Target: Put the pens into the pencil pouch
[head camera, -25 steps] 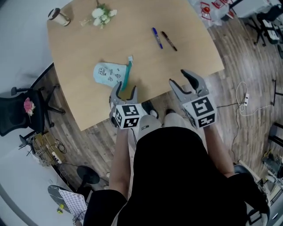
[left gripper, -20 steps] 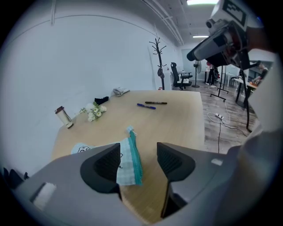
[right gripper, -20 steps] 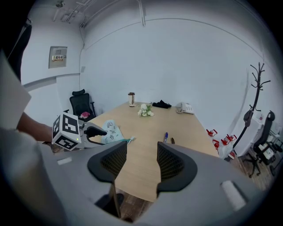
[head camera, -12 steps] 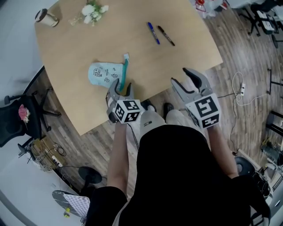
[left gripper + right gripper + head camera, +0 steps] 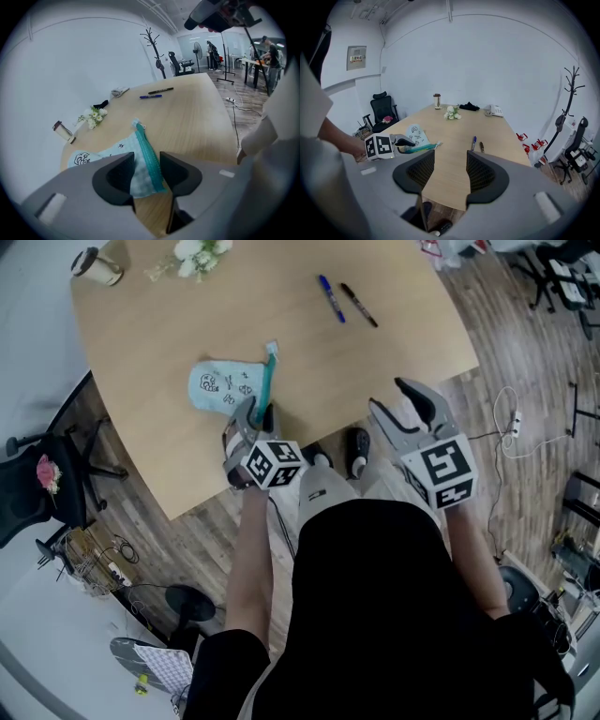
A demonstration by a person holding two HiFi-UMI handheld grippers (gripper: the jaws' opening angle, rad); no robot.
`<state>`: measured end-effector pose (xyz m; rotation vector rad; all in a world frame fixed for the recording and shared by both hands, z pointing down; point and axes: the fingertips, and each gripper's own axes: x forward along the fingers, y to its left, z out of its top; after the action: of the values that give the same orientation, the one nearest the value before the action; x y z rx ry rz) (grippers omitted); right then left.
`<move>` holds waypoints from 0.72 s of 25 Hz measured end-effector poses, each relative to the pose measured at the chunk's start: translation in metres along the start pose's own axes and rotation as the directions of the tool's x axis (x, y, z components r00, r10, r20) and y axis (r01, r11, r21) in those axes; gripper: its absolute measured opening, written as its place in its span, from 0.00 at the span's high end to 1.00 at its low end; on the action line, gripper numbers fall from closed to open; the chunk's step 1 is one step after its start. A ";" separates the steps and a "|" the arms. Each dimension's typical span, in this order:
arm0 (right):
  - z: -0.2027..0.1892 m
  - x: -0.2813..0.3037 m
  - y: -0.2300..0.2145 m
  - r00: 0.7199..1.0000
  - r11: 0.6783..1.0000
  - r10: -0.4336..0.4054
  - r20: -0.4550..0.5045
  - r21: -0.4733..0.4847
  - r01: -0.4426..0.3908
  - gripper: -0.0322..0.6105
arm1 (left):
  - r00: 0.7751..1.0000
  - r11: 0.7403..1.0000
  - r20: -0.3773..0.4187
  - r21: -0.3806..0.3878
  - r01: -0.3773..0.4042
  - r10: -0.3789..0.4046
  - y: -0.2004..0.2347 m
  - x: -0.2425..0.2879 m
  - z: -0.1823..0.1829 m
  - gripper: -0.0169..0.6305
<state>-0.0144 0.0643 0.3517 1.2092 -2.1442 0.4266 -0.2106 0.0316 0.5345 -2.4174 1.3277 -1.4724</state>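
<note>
Closing left gripper (image 5: 255, 416) over zip edge of pouch (image 5: 220, 385), not clamped yet
Pouch flat at 8 o'clock on table (image 5: 375, 362), blue pen (image 5: 330, 298) and black pen (image 5: 359, 305) side by side at 2 o'clock, right gripper (image 5: 392, 397) at 5 o'clock, jaws apart, empty

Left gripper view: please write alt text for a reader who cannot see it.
The jaws of the left hand-held gripper, which have just been closing, stand apart with the near end of a light-blue pencil pouch between them. It lies on a wooden table; a blue pen and a black pen lie farther away.
</note>
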 end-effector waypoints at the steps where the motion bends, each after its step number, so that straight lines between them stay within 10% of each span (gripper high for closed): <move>1: 0.000 0.000 0.001 1.000 1.000 0.003 0.002 0.001 -0.003 0.64 | 1.000 1.000 0.003 -0.003 -0.002 0.002 0.000 -0.001 0.000 0.72; 18: 0.011 0.015 -0.010 0.998 0.999 0.052 0.045 0.007 -0.053 0.64 | 0.999 0.997 0.022 -0.057 -0.042 0.043 0.013 -0.013 0.022 0.86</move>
<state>-0.0153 0.0429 0.3529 1.1797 -2.2188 0.4357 -0.2056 0.0230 0.5075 -2.4159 1.4265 -1.4113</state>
